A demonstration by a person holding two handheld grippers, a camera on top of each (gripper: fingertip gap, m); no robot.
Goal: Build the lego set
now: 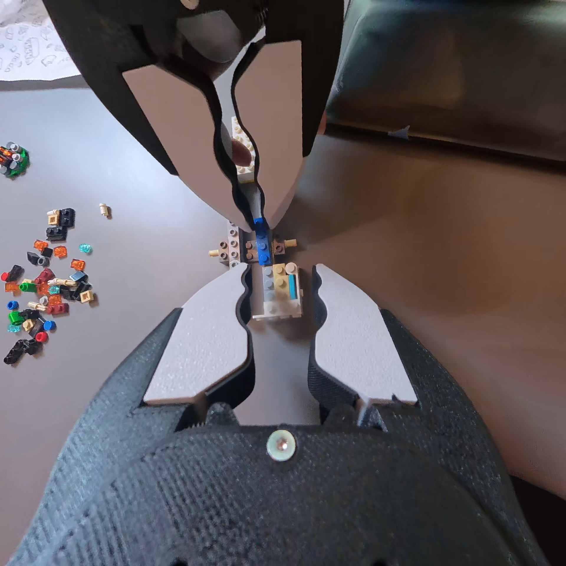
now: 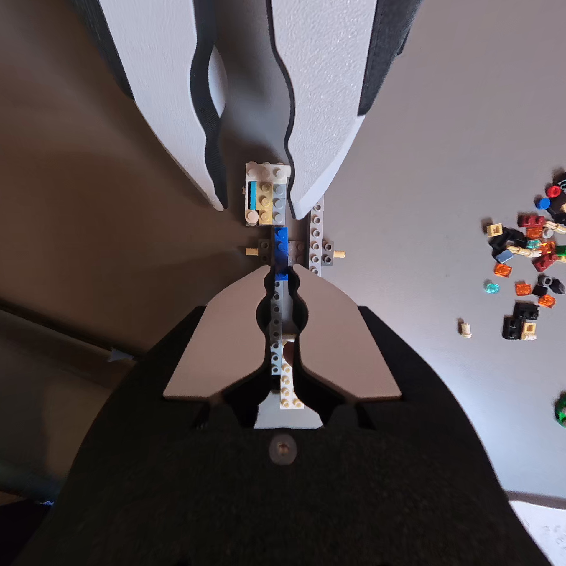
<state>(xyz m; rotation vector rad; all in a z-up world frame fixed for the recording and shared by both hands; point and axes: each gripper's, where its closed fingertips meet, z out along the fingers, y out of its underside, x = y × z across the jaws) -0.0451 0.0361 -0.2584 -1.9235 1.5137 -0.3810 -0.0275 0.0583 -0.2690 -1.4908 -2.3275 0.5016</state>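
A partly built Lego chassis [image 2: 315,242] lies on the grey table: long grey plates, dark axle bricks [image 1: 223,249] with tan pins, and a tan plate [image 2: 288,386] at one end. My right gripper [image 2: 281,269] is shut on the end of a blue plate [image 2: 281,245] and holds it down on the chassis middle; it also shows in the left wrist view [image 1: 258,226]. My left gripper [image 1: 281,268] is open and straddles a small tan, grey and white sub-assembly [image 1: 281,291] at the chassis end, and also shows in the right wrist view [image 2: 259,209].
A pile of loose small pieces [image 1: 39,291] lies to one side; it also shows in the right wrist view [image 2: 533,254]. A lone tan pin [image 1: 104,210] and a small green and orange build [image 1: 13,159] sit near it. A printed sheet [image 1: 30,46] and a dark box [image 1: 459,76] lie beyond. Left and right tips are no more than a few centimetres apart. The lone tan pin [image 1: 104,210] is about 15 cm from both grippers' fingertips. Look for it in the right wrist view [image 2: 465,328] too.
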